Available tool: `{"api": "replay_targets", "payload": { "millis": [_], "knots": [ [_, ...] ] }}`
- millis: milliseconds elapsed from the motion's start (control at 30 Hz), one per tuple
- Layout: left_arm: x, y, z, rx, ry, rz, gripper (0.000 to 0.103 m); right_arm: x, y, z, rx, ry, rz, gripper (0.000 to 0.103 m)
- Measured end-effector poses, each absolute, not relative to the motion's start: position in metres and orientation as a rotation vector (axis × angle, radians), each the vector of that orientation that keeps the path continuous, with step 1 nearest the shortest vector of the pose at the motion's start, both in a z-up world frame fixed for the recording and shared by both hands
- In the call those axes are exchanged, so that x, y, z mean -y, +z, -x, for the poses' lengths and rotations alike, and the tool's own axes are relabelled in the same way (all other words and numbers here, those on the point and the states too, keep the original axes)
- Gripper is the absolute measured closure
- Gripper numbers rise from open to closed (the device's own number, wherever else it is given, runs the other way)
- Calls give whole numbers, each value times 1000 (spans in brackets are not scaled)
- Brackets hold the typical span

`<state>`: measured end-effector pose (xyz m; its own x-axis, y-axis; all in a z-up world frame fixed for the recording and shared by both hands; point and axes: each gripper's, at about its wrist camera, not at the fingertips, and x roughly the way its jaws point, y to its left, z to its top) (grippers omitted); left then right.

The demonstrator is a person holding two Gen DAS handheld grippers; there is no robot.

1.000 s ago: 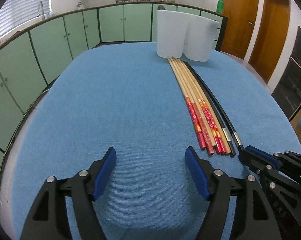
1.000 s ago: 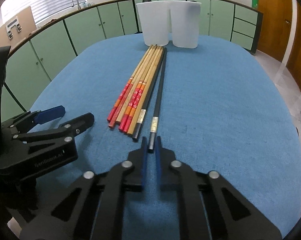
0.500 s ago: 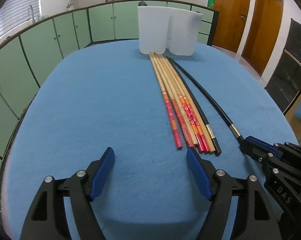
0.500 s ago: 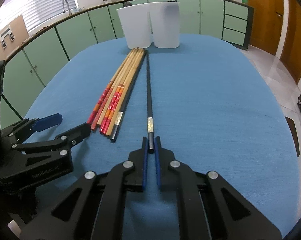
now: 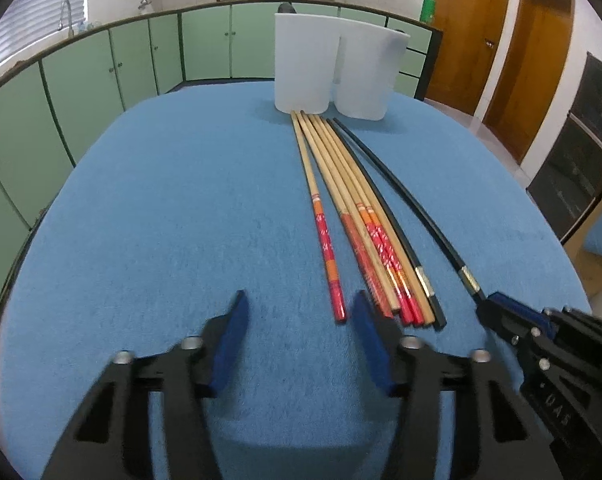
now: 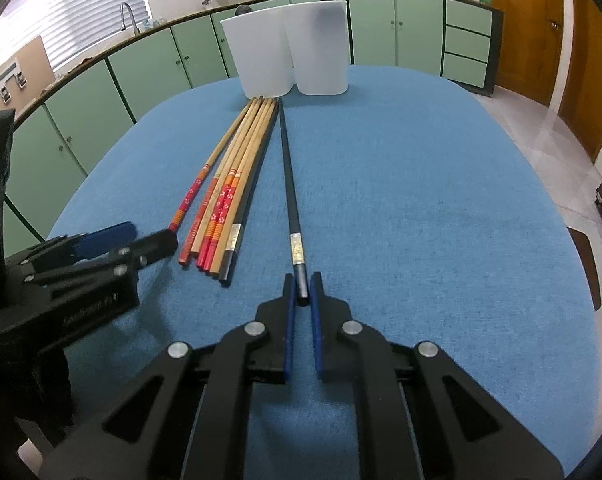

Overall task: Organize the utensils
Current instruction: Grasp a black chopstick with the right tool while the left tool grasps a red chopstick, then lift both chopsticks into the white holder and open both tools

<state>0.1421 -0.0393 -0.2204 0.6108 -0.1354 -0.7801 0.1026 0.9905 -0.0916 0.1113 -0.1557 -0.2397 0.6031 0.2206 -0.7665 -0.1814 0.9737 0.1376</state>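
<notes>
Several wooden chopsticks with red ends [image 5: 353, 200] [image 6: 241, 160] lie in a bundle on the blue tablecloth, with a black chopstick [image 5: 385, 208] on their right side. One red-ended chopstick [image 5: 321, 220] lies slightly apart on the left; its near end sits between the fingers of my left gripper [image 5: 299, 304] [image 6: 141, 238], close to the right one. Those jaws are closing, and the pads do not touch it. My right gripper [image 6: 302, 292] [image 5: 497, 304] is shut on the near end of a second black chopstick [image 6: 291, 184], which lies apart to the right.
Two white plastic containers [image 5: 305, 68] [image 6: 321, 48] stand side by side at the far end of the chopsticks. Green cabinets ring the round table [image 5: 141, 220]. Wooden doors are at the right.
My right gripper has drawn its black chopstick sideways out of the bundle. My left gripper has come up to the red chopstick ends, and its jaws have narrowed around the leftmost one.
</notes>
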Motion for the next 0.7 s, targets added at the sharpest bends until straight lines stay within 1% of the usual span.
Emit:
{"api": "replay_targets", "payload": {
  "millis": [33,100,167,400,533,700],
  "knots": [
    [40,-221,-143,-902,-140,42,70,156,-240,-111,-894,235,-52,95],
    [41,-220,-143,-899,-146,38,85,158,-240,-111,-894,240,-61,95],
    [44,-220,-141,-898,-167,37,96,158,-240,-112,-894,241,-61,95],
    [43,-213,-134,-869,-161,44,97,158,-238,-110,-887,238,-56,97],
    [44,-194,-121,-822,-161,0,97,158,-232,-108,-872,240,-61,97],
    [41,-166,-108,-748,-161,-33,97,160,-209,-102,-817,243,-51,97]
  ]
}}
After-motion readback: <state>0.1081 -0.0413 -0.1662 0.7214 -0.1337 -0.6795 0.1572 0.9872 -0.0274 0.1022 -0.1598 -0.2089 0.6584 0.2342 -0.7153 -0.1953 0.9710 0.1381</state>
